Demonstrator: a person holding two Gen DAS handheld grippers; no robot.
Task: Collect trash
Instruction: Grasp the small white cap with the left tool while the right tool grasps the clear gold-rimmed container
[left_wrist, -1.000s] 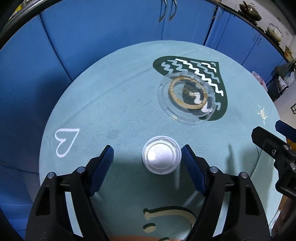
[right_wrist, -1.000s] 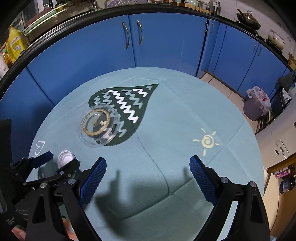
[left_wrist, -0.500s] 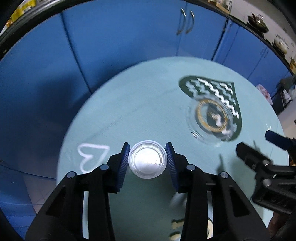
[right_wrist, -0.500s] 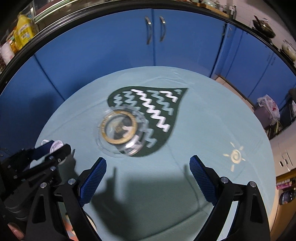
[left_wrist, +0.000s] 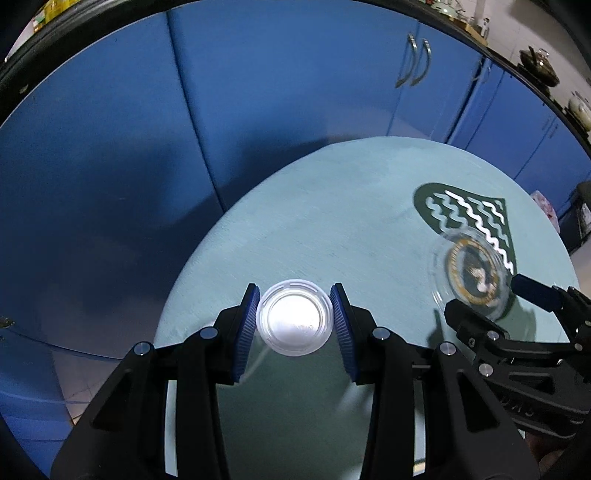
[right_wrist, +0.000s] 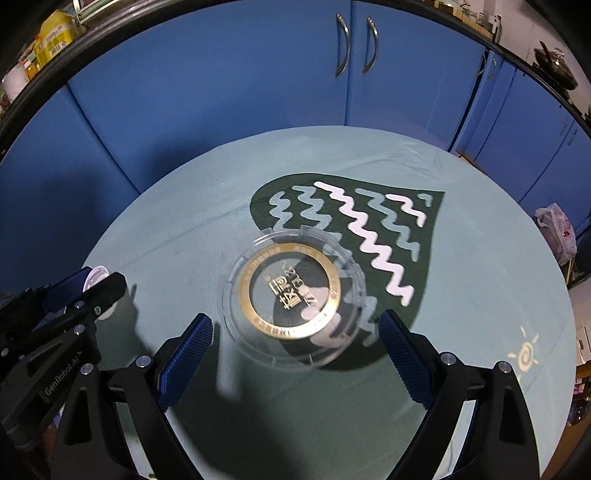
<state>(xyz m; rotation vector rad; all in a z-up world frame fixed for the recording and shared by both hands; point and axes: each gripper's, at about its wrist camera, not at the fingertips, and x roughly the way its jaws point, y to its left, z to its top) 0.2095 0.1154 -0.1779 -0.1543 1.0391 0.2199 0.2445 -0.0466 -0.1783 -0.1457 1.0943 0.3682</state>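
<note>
Your right tool (right_wrist: 295, 349) hangs with its blue pads wide apart on either side of the clear round lid (right_wrist: 293, 297), not touching it. The lid lies on the teal table (right_wrist: 461, 295), partly over the dark wave print. At far left, your left tool (right_wrist: 85, 291) grips a small white cup (right_wrist: 96, 275).

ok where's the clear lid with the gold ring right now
The clear lid lies on the table, overlapping the lower tip of the dark wave patch, right between the open right claw's pads. In the left view it sits far right.
</note>
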